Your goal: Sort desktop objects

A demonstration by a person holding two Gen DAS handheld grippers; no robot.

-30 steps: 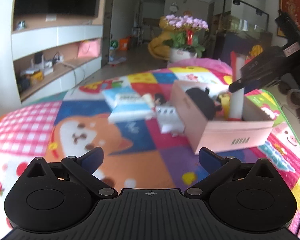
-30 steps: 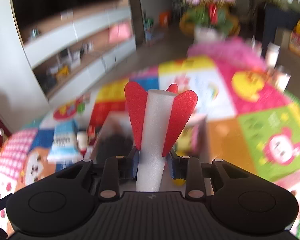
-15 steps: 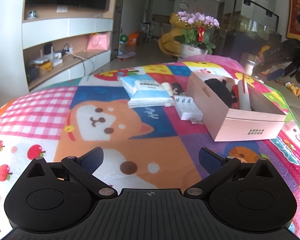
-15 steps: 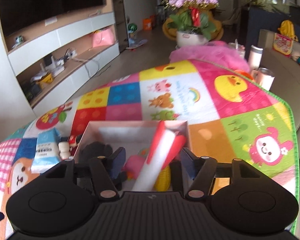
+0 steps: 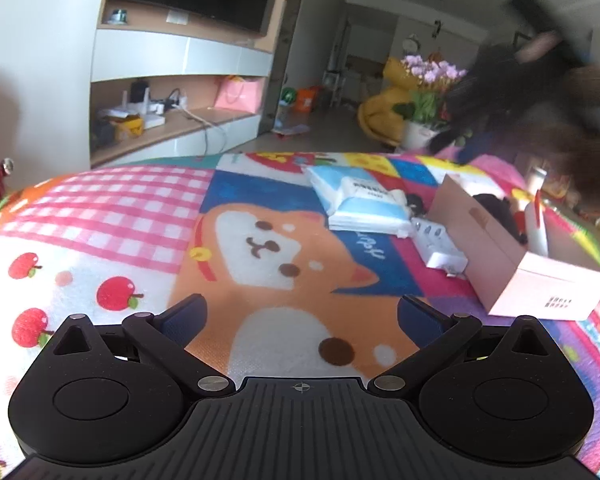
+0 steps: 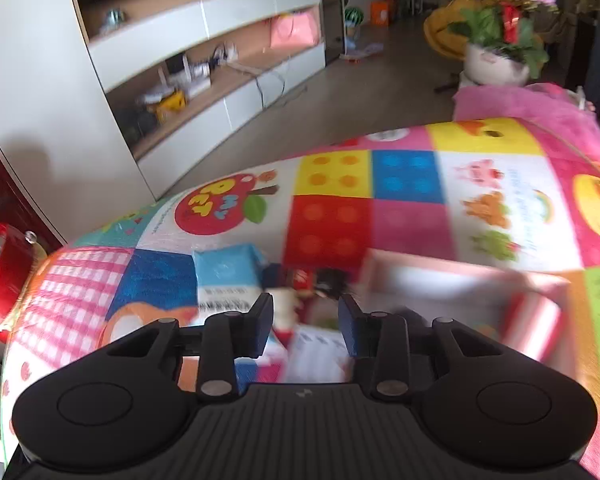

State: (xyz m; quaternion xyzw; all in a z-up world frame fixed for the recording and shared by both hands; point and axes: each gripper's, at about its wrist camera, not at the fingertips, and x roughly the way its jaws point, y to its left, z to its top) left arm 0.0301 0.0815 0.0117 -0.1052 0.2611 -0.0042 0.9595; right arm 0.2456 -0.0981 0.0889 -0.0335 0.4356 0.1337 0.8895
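A pink cardboard box (image 5: 516,276) stands on the patchwork mat at the right. Inside it lie a white foam rocket with red fins (image 5: 537,226) and a black item (image 5: 496,210). Left of the box are a white battery charger (image 5: 440,246), a blue tissue pack (image 5: 360,204) and small figurines (image 6: 290,308). My left gripper (image 5: 302,314) is open and empty, low over the dog picture. In the right wrist view, my right gripper (image 6: 306,310) hovers over the figurines and charger (image 6: 320,350). Its jaws are closing with nothing between them. The box (image 6: 460,276) and rocket (image 6: 536,320) are blurred to its right.
The mat (image 5: 140,208) covers the whole surface. A red object (image 6: 4,272) sits beyond its left edge. Behind stand a white TV shelf unit (image 5: 180,92) and a flower pot (image 6: 496,64). The right hand (image 5: 572,120) blurs across the upper right of the left wrist view.
My right gripper let go of the foam rocket, which now lies in the box, then swept left over the figurines with narrower jaws. My left gripper drifted left and lower.
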